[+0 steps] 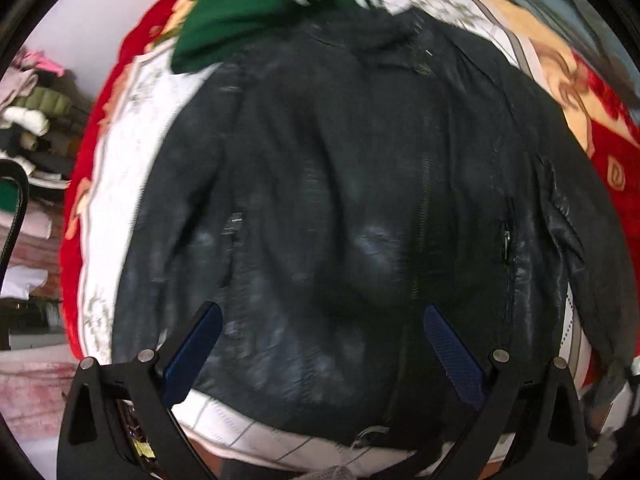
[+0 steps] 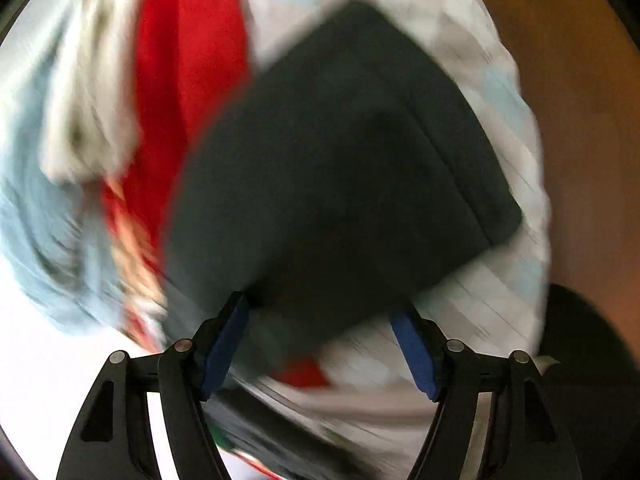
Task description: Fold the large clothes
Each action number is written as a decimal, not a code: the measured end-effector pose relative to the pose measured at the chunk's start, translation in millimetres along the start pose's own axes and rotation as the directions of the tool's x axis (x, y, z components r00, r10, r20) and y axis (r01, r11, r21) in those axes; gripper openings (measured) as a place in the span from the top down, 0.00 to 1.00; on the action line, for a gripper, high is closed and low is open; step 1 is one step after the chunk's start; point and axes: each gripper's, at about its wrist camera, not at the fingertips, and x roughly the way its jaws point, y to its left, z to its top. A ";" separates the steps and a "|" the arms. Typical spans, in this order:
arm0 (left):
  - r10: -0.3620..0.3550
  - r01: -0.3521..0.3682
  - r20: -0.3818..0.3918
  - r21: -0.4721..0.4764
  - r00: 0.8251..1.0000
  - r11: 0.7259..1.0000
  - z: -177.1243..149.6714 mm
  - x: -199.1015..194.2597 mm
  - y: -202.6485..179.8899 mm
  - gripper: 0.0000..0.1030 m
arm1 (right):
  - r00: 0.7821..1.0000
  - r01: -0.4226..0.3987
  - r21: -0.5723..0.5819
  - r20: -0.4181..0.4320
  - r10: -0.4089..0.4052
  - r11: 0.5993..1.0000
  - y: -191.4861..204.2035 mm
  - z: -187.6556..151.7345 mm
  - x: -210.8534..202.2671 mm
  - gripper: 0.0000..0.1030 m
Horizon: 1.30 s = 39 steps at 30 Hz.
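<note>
Lying flat on the bed (image 1: 120, 168), a black jacket (image 1: 360, 200) waited.
Left gripper (image 1: 322, 318) hovered spread above its hem; right gripper (image 2: 320, 312), also spread, faced a dark folded garment (image 2: 340, 168); green garment (image 1: 248, 12) at eleven o'clock.

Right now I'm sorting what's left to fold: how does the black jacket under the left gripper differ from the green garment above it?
The black jacket lies spread flat, front up, zip and pockets showing; the green garment sits bunched at its collar. The jacket looks shiny and leathery, plain black; the green garment is matte with white stripes and lettering. The jacket fills the view; the green garment shows only partly. Both lie on the red and white blanket.
</note>
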 end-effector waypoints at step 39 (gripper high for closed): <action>0.062 -0.049 0.038 -0.273 0.997 0.961 48.8 37.4 146.4 0.00 | 0.995 -0.010 -0.911 0.034 0.099 0.412 309.2 -308.7 55.3 0.95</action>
